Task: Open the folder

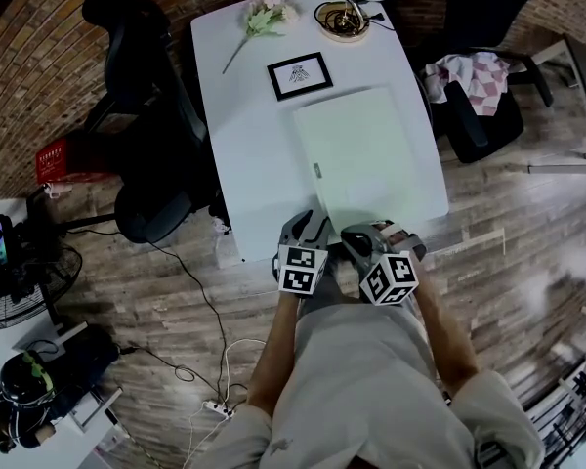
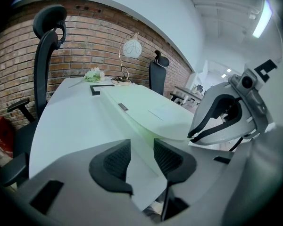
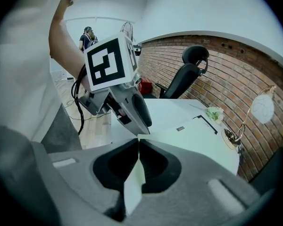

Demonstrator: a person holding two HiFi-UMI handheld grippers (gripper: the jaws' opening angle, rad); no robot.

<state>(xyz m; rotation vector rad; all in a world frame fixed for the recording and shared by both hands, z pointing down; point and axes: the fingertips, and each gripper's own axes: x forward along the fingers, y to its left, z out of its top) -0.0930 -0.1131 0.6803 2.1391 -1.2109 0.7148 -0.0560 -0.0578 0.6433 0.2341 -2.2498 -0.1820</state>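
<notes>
**Head view:** pale green folder (image 1: 366,154) flat on white table (image 1: 239,115), near corner toward the person.
**Left gripper view:** left gripper (image 2: 142,157) spread, folder's lower sheet between the pads, likely for steadying.
**Right gripper view:** right gripper (image 3: 138,157) pinched tight on folder's cover edge, apparently for lifting.

Soft, even light filled the room; a ceiling strip light (image 2: 263,18) glared white in the left gripper view. The white table (image 1: 236,154) looked washed out, the pale folder (image 1: 366,154) barely distinct on it. Every view bowed toward dark corners, and the floor (image 1: 557,291) at the right edge seemed smeared.
</notes>
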